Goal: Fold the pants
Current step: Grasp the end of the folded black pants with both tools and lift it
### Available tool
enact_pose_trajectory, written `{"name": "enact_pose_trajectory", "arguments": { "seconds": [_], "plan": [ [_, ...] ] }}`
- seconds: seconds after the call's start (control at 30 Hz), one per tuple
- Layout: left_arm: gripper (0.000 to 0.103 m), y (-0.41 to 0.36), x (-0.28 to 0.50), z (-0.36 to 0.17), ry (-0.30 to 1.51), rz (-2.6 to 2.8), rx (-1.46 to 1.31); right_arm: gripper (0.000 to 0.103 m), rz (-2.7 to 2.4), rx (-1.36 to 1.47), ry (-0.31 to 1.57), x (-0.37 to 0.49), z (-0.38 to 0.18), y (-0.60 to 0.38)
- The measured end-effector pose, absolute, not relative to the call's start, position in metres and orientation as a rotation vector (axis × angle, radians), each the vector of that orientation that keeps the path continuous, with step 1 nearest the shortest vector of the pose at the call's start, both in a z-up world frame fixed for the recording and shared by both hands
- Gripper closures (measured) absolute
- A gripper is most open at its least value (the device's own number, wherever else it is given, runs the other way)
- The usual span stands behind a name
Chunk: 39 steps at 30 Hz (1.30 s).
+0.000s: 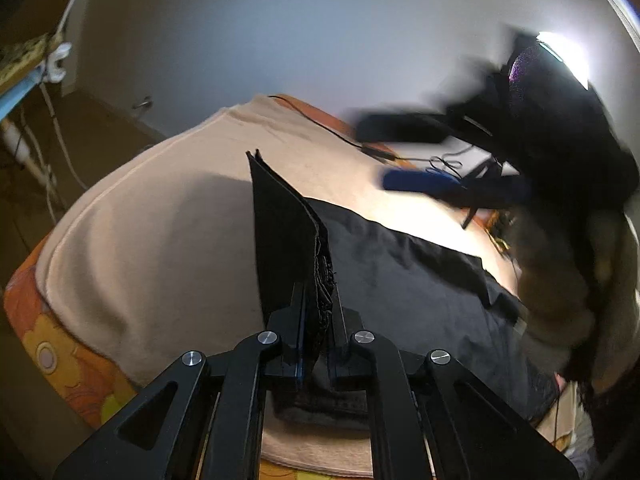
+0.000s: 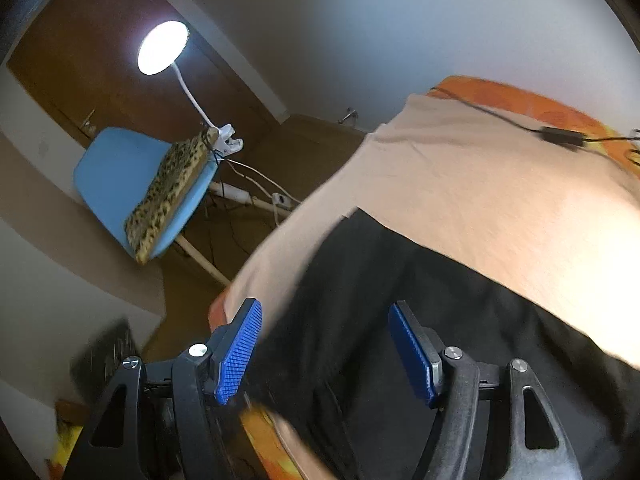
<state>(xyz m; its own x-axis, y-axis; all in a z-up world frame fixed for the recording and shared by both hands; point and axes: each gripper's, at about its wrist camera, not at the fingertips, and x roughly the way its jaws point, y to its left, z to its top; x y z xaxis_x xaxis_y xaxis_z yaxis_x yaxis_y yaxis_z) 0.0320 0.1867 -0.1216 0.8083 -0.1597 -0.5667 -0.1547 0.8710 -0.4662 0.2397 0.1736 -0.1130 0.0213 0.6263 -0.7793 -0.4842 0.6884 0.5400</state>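
1. Pants [image 1: 420,280], black, spread flat across beige blanket [image 1: 160,220] on a bed with an orange flowered sheet [image 1: 60,360] beneath.
2. Left claw [image 1: 318,320] pressed together, pinching one edge of the pants, a stiff flap standing upright above the fingers.
3. Right claw [image 2: 324,344] spread wide, blue pads [image 2: 240,352] apart, hovering over dark cloth near the bed's edge, gripping nothing.
4. Step in hand, by judgement: lifting one end for a fold, second corner not yet taken.
5. Next move likely calls for closing the right claw on the matching edge, then carrying both ends across together, level, to avoid a skewed crease.
6. Beyond the bed: lamp [image 2: 162,48] clipped to blue chair [image 2: 120,176].
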Motion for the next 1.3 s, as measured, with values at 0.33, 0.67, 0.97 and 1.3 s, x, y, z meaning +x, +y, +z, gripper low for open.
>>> {"name": "enact_pose_trajectory", "arguments": {
  "seconds": [0.33,0.67,0.97,1.3],
  "plan": [
    [0.097,0.175,0.035,-0.121,0.649,-0.032,-0.471,0.048,0.772,-0.072,1.418,0.258,-0.170,0.232],
    [0.097,0.174,0.042,-0.119,0.649,-0.077,-0.462,0.101,0.725,-0.038,1.374,0.263,-0.173,0.211],
    [0.097,0.151,0.044,-0.099,0.610,-0.187,-0.454,0.102,0.693,0.026,1.278,0.258,-0.127,0.159],
    [0.097,0.096,0.054,-0.081,0.603,-0.316,-0.392,0.102,0.587,0.106,1.217,0.240,-0.097,0.072]
  ]
}}
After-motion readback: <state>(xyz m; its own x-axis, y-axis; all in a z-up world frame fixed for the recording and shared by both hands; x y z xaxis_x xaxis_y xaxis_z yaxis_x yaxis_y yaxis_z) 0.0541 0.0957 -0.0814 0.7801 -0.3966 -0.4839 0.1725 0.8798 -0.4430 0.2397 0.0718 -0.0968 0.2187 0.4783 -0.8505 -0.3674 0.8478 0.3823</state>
